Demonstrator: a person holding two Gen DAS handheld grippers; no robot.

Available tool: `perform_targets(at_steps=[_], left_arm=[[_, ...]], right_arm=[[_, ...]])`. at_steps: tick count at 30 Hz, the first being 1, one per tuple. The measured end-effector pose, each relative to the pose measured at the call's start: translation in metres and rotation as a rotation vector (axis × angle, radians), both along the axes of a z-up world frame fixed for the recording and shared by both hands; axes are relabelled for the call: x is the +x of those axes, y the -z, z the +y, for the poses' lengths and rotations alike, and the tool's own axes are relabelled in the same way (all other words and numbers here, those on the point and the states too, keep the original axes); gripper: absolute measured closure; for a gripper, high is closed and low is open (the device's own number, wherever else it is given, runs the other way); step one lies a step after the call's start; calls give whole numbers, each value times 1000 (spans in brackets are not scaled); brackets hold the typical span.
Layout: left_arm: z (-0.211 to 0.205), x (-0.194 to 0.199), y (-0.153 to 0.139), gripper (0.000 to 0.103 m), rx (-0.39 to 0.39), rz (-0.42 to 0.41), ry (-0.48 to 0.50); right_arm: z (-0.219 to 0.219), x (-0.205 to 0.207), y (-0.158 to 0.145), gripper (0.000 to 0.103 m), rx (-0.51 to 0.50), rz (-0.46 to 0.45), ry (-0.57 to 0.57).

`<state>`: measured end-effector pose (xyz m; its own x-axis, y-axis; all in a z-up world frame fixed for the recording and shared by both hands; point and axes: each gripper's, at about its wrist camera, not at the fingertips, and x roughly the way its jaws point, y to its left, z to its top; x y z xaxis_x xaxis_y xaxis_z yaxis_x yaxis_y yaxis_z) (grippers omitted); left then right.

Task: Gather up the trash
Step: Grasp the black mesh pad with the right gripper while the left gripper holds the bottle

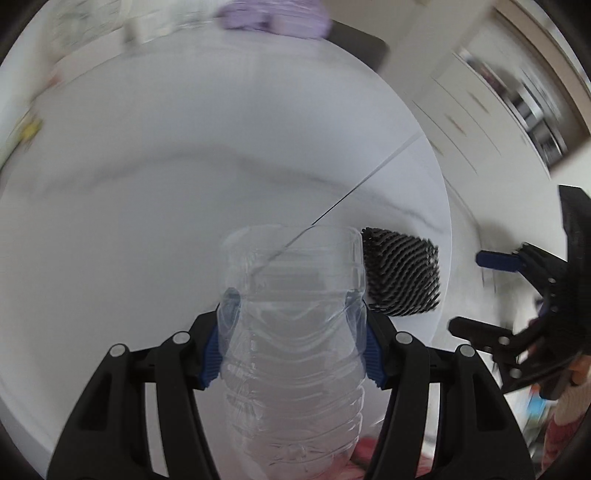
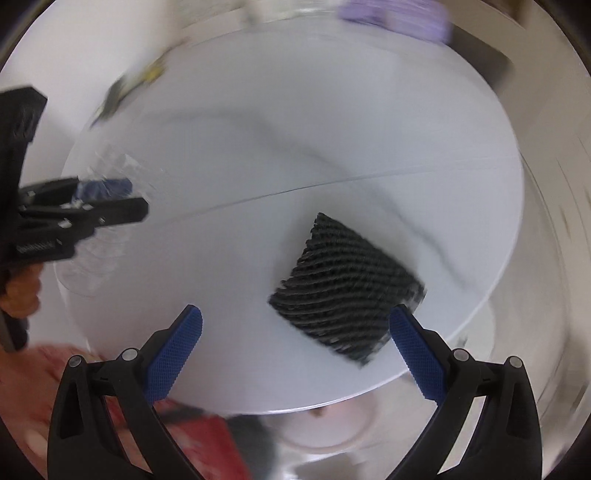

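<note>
My left gripper (image 1: 293, 314) is shut on a clear, empty plastic bottle (image 1: 295, 347) and holds it above the round white table (image 1: 184, 184). In the right wrist view the left gripper (image 2: 129, 199) shows at the left with the clear bottle (image 2: 107, 166) in its jaws. A black ridged foam piece (image 2: 345, 291) lies on the table near its front right edge; it also shows in the left wrist view (image 1: 402, 277). My right gripper (image 2: 295, 325) is open and empty, hovering just short of the foam piece. It appears at the right in the left wrist view (image 1: 480, 291).
A purple object (image 2: 395, 14) lies at the table's far edge, also in the left wrist view (image 1: 273, 14). A small yellow and dark item (image 2: 147, 75) sits at the far left rim. White cabinets (image 1: 480, 110) stand at the right. Red cloth (image 2: 207, 443) lies below the table edge.
</note>
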<state>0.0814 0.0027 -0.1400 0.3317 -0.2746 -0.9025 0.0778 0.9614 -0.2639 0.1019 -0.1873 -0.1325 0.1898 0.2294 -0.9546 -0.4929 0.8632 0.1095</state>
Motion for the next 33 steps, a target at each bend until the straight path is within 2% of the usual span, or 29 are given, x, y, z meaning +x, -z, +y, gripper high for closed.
perform_targets(at_steps=[5, 10, 12, 18, 21, 25, 29, 33], left_arm=[[-18, -34, -1, 45, 25, 2, -126], [-26, -59, -2, 45, 16, 8, -227], [-30, -67, -1, 45, 26, 11, -246], [-41, -84, 1, 45, 51, 6, -279], [-45, -88, 2, 45, 58, 10, -284], [-47, -88, 6, 45, 46, 25, -286], [-50, -90, 9, 45, 65, 28, -272], [-49, -88, 12, 45, 55, 36, -265]], right_arm=[[-13, 16, 19, 3, -45, 0, -291], [-22, 36, 45, 3, -58, 30, -506], [-22, 47, 52, 12, -62, 49, -566], [-1, 73, 69, 27, -116, 82, -718], [14, 80, 82, 38, -153, 113, -765], [27, 83, 96, 46, -191, 140, -808], [32, 82, 95, 69, -181, 171, -820], [29, 76, 86, 87, -187, 140, -830]])
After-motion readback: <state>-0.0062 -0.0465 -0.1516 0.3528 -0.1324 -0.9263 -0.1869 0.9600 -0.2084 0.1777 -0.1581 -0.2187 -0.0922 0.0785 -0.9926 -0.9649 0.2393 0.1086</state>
